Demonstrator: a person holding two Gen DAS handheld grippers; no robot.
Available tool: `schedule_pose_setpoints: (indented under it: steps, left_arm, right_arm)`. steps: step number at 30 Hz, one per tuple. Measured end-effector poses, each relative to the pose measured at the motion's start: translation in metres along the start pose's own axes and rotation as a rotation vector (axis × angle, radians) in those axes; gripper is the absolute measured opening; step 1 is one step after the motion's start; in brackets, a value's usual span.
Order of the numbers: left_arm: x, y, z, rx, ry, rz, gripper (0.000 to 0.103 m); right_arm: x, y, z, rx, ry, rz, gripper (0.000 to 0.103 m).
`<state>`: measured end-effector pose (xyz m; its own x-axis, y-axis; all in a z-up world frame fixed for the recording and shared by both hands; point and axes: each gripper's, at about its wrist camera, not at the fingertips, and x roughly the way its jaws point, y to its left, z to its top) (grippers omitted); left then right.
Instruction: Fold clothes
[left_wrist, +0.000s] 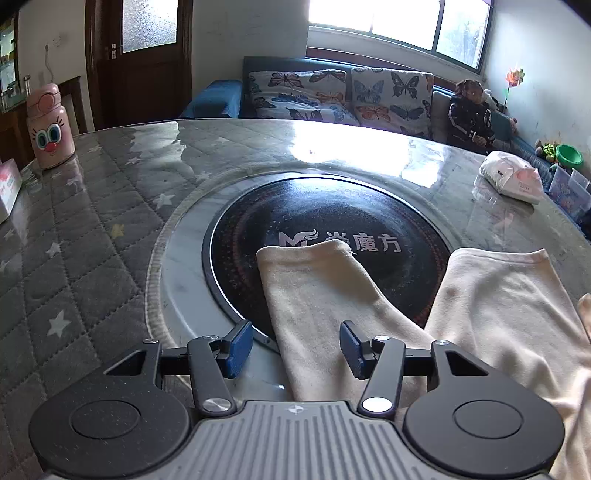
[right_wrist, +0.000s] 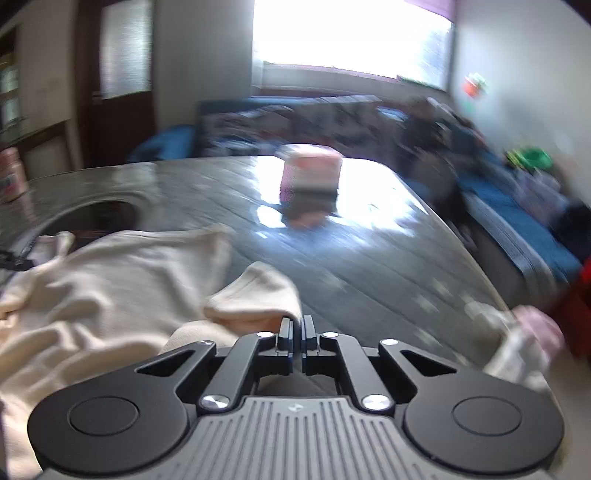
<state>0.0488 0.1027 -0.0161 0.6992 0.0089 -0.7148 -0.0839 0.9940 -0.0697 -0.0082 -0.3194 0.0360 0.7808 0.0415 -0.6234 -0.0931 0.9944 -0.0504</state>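
A cream garment (left_wrist: 498, 306) lies on the round table, and one of its sleeves (left_wrist: 314, 288) stretches over the black hob. My left gripper (left_wrist: 295, 326) hovers low over that sleeve near its shoulder end. Its blue pads (left_wrist: 240, 343) stand apart on either side of the cloth and do not press it. In the blurred right wrist view the same garment (right_wrist: 110, 273) is bunched at the left. My right gripper (right_wrist: 296, 321) is shut, and the raised fold of the other sleeve (right_wrist: 255, 295) meets its fingertips as if pinched there.
A black round hob (left_wrist: 332, 236) is set into the quilt-patterned table (left_wrist: 92, 229). A pink bottle (left_wrist: 50, 125) stands far left, a white plastic pack (left_wrist: 509, 177) far right, a pink box (right_wrist: 310, 170) at the far edge. A person (left_wrist: 471, 118) sits on the sofa behind.
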Motion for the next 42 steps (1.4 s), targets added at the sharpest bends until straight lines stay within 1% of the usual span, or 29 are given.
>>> schedule_pose_setpoints:
  steps: [1, 2, 4, 5, 6, 7, 8, 9, 10, 11, 13, 17, 18, 19, 20, 24, 27, 30, 34, 36, 37, 40, 42]
  left_arm:
    - [0.001, -0.001, 0.0, 0.008, -0.005, 0.005, 0.047]
    - [0.003, -0.001, 0.0, 0.015, -0.01, 0.011, 0.045]
    - [0.005, -0.003, 0.001, 0.028, -0.018, 0.015, 0.033]
    - [0.006, -0.004, 0.002, 0.033, -0.02, 0.015, 0.03]
    - [0.007, -0.005, 0.002, 0.038, -0.024, 0.018, 0.027]
    - [0.007, -0.006, 0.002, 0.042, -0.029, 0.021, 0.023]
    - [0.008, -0.008, 0.002, 0.048, -0.034, 0.022, 0.02]
    - [0.008, -0.009, 0.002, 0.055, -0.038, 0.023, 0.015]
    - [0.008, -0.011, 0.002, 0.061, -0.041, 0.023, 0.01]
    - [0.008, -0.011, 0.001, 0.064, -0.043, 0.024, 0.009]
    - [0.007, -0.011, 0.002, 0.066, -0.044, 0.027, 0.006]
    - [0.002, -0.003, 0.001, 0.032, -0.052, 0.048, 0.005]
    - [-0.001, 0.001, 0.0, 0.019, -0.057, 0.057, 0.005]
    - [-0.005, 0.005, 0.0, 0.006, -0.062, 0.067, 0.005]
    - [-0.009, 0.009, -0.001, -0.008, -0.067, 0.077, 0.005]
    - [-0.03, 0.031, -0.008, -0.062, -0.097, 0.14, 0.005]
    - [-0.049, 0.051, -0.016, -0.103, -0.113, 0.197, 0.005]
    - [-0.068, 0.069, -0.029, -0.142, -0.119, 0.256, 0.005]
    - [-0.09, 0.089, -0.047, -0.189, -0.104, 0.33, 0.004]
    - [-0.098, 0.098, -0.055, -0.204, -0.088, 0.374, 0.004]
    - [-0.1, 0.104, -0.059, -0.209, -0.072, 0.383, 0.004]
    - [-0.103, 0.116, -0.067, -0.219, -0.018, 0.382, 0.005]
    - [-0.105, 0.117, -0.067, -0.208, 0.0, 0.355, 0.009]
  right_arm:
    - [-0.001, -0.007, -0.004, 0.019, 0.004, -0.017, 0.006]
    - [-0.002, -0.013, -0.007, 0.039, 0.007, -0.034, 0.008]
    - [-0.005, -0.015, -0.01, 0.046, 0.001, -0.037, 0.009]
    - [-0.006, -0.016, -0.011, 0.049, -0.002, -0.037, 0.009]
    - [-0.007, -0.017, -0.012, 0.053, -0.005, -0.038, 0.013]
    - [-0.008, -0.015, -0.012, 0.052, -0.01, -0.034, 0.022]
    - [-0.009, -0.014, -0.012, 0.051, -0.015, -0.029, 0.027]
    - [-0.01, -0.008, -0.009, 0.044, -0.02, -0.014, 0.033]
    - [-0.01, -0.002, -0.006, 0.037, -0.025, 0.002, 0.036]
    - [-0.009, 0.001, -0.005, 0.032, -0.028, 0.011, 0.038]
    - [-0.008, 0.009, -0.003, 0.02, -0.032, 0.03, 0.055]
    - [-0.004, 0.028, -0.002, -0.006, -0.023, 0.09, 0.059]
    - [-0.002, 0.032, -0.001, -0.01, -0.018, 0.104, 0.062]
    - [-0.001, 0.036, -0.002, -0.019, -0.013, 0.114, 0.067]
    - [0.001, 0.04, -0.002, -0.028, -0.009, 0.124, 0.069]
    - [0.007, 0.055, -0.003, -0.063, 0.008, 0.158, 0.071]
    - [0.009, 0.062, -0.003, -0.087, 0.013, 0.174, 0.075]
    - [0.009, 0.067, -0.004, -0.106, 0.014, 0.193, 0.075]
    - [0.007, 0.075, -0.01, -0.152, 0.032, 0.23, 0.078]
    - [0.006, 0.081, -0.016, -0.186, 0.054, 0.255, 0.078]
    - [0.006, 0.083, -0.019, -0.197, 0.062, 0.262, 0.078]
    - [0.006, 0.088, -0.025, -0.229, 0.08, 0.278, 0.078]
    - [0.006, 0.091, -0.029, -0.25, 0.092, 0.287, 0.078]
